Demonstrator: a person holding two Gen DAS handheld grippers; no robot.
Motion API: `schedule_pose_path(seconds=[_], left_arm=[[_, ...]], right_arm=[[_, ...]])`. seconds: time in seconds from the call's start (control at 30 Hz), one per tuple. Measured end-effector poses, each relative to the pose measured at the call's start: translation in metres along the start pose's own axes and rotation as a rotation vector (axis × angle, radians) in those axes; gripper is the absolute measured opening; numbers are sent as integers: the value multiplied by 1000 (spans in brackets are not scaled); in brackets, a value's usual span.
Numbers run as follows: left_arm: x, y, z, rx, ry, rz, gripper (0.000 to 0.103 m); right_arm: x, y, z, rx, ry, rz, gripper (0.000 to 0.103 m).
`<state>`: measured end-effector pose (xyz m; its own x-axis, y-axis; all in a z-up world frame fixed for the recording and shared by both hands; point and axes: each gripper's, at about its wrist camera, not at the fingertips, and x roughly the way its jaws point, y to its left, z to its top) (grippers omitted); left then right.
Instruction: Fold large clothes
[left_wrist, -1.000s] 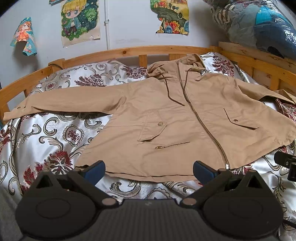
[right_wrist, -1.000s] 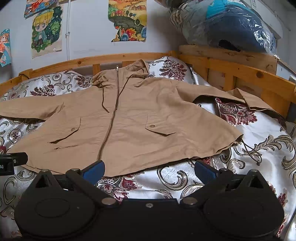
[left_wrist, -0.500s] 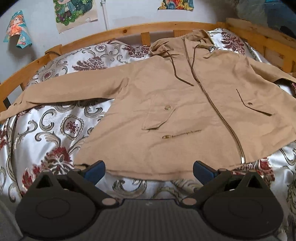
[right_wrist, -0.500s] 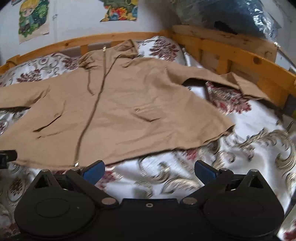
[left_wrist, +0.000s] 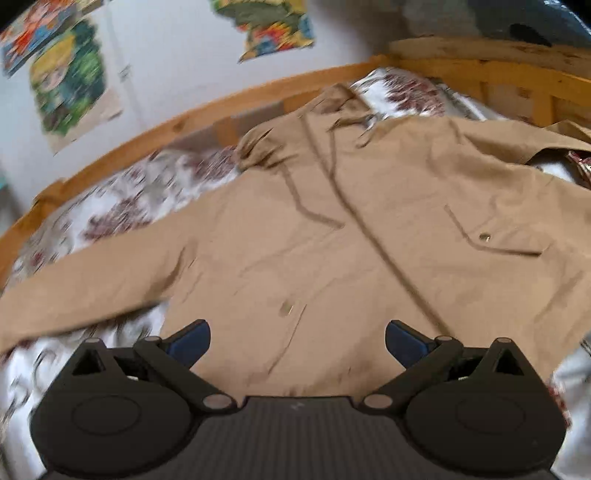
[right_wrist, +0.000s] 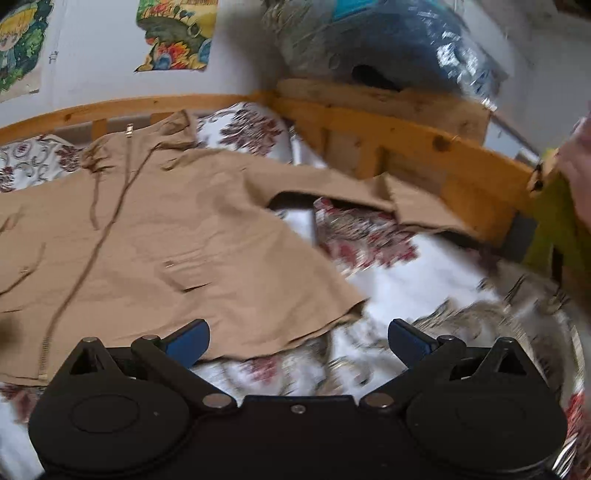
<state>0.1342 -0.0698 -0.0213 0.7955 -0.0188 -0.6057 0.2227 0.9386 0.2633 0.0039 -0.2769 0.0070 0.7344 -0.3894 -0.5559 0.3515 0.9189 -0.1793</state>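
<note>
A tan hooded zip jacket (left_wrist: 332, 251) lies spread front-up on the floral bedspread (left_wrist: 122, 206), hood toward the far rail, sleeves out to both sides. My left gripper (left_wrist: 297, 341) is open and empty, hovering over the jacket's lower left front near the pocket. In the right wrist view the jacket (right_wrist: 177, 243) fills the left half; its right sleeve (right_wrist: 369, 192) reaches toward the wooden side rail. My right gripper (right_wrist: 298, 341) is open and empty above the jacket's lower right hem corner.
A wooden bed frame (right_wrist: 406, 147) rims the far and right sides. Bagged bedding (right_wrist: 388, 40) sits on the right ledge. Posters (left_wrist: 70, 85) hang on the white wall. The floral bedspread (right_wrist: 424, 288) lies bare right of the jacket.
Both grippers have moved forward over the bed. The left now hovers over the jacket's lower front, the right has swung rightward to the hem corner. Both views are motion-blurred.
</note>
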Motion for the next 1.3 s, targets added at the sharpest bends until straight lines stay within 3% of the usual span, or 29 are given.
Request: schedule_pose_path(seconds=[0.2, 0.27, 0.37, 0.5, 0.63, 0.7, 0.77, 0.87, 1.03, 1.17, 1.3], left_arm=[[42, 7, 1, -89, -73, -81, 102], [52, 11, -3, -110, -51, -91, 102], [58, 16, -5, -119, -35, -104, 102], [58, 20, -6, -120, -35, -119, 102], [58, 21, -7, -114, -28, -118, 102], [59, 22, -6, -110, -23, -113, 102], [56, 23, -5, -117, -24, -107, 102], [51, 28, -1, -131, -32, -96, 102], [37, 44, 11, -173, -63, -116, 102], [23, 64, 20, -242, -100, -217, 102], [10, 81, 26, -300, -149, -354, 102]], right_arm=[[25, -45, 20, 32, -55, -49, 97], [42, -56, 27, 16, -42, -126, 93], [69, -65, 35, -108, -46, -249, 82], [103, -73, 51, -217, -1, -309, 74], [128, -63, 59, -430, -13, -369, 67], [132, -61, 63, -471, -4, -364, 50], [132, -61, 69, -484, 11, -361, 11], [120, -62, 88, -462, 4, -339, 0], [86, -57, 146, -377, -27, -267, 0], [51, -40, 217, -188, -24, -71, 0], [24, 21, 286, -157, -41, 198, 0]])
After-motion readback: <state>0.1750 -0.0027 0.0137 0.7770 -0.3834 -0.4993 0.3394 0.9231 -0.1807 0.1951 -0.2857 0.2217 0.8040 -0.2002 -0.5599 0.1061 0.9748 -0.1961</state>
